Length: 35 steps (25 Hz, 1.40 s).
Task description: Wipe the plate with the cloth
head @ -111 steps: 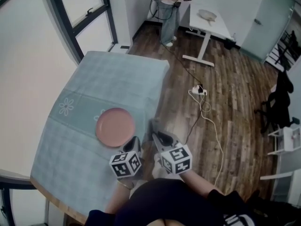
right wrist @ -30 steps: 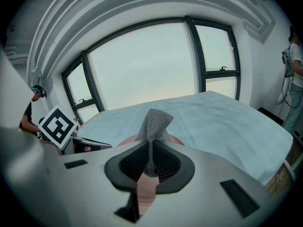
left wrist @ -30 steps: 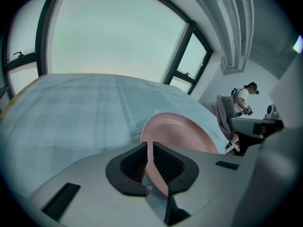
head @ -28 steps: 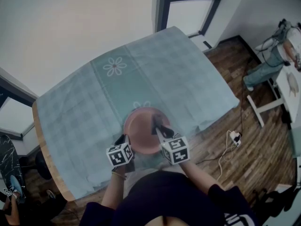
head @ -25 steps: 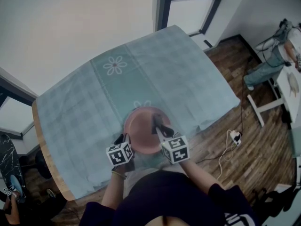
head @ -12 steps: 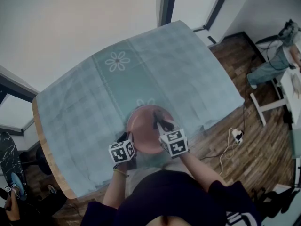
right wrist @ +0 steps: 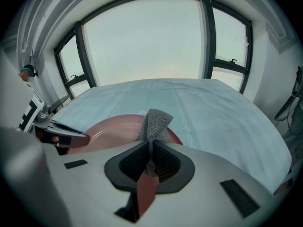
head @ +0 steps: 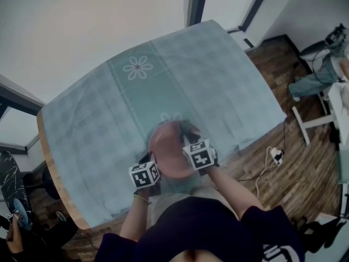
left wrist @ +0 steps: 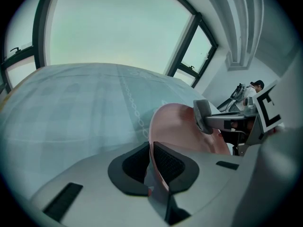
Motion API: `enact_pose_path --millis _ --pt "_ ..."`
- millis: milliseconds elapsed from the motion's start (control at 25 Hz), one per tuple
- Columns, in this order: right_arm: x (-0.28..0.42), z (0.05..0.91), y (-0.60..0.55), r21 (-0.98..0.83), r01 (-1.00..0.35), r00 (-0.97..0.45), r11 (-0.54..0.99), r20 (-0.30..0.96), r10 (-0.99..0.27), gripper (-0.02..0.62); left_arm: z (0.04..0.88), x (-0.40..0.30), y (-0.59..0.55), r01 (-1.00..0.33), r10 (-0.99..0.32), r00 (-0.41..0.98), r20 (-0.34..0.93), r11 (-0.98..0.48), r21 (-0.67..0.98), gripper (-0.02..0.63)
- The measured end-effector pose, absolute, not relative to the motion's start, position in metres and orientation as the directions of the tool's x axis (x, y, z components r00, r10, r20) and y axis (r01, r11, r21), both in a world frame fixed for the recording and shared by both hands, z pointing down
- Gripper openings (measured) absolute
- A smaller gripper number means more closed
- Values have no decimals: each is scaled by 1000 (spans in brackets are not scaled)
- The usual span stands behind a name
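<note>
A pink plate (head: 168, 150) is held near the table's front edge, its near rim pinched edge-on in my left gripper (left wrist: 150, 157), which is shut on it. In the left gripper view the plate (left wrist: 182, 129) stands tilted up above the teal tablecloth (head: 125, 102). My right gripper (right wrist: 150, 159) is shut on a small grey mesh cloth (right wrist: 154, 121), whose free end sticks up over the plate (right wrist: 111, 129). In the head view the right gripper (head: 188, 134) sits over the plate's right side, and the left gripper (head: 149, 161) is at its lower left.
The tablecloth hangs over the table's right edge (head: 256, 130). Wooden floor with a white cable and power strip (head: 276, 156) lies to the right. A person stands by a white desk (head: 339, 100) at the far right. Window frames (head: 196, 1) rise behind the table.
The right gripper with the cloth has moved further over the plate's right side. The plate looks narrower, more tilted up in the left gripper. The head view has shifted slightly.
</note>
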State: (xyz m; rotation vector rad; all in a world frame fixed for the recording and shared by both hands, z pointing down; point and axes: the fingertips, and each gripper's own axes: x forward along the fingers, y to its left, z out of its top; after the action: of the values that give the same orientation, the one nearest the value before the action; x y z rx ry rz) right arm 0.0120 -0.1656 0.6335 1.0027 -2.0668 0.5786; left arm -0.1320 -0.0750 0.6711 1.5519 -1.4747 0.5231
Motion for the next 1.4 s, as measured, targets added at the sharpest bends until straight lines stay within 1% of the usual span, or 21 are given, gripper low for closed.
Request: enact_pose_path --millis 280,720,1400 --pt "10 648 -173 -38 -803 -363 595 823 -438 32 673 -131 -75 -930 -559 222 799 125 346 38" --pt "3 663 -178 -33 -808 -334 588 847 -413 32 673 -131 -74 -926 -559 232 796 122 356 37" --pt "-32 667 -171 -48 -747 -376 663 853 -363 32 673 -131 -74 -924 -558 235 796 126 361 37"
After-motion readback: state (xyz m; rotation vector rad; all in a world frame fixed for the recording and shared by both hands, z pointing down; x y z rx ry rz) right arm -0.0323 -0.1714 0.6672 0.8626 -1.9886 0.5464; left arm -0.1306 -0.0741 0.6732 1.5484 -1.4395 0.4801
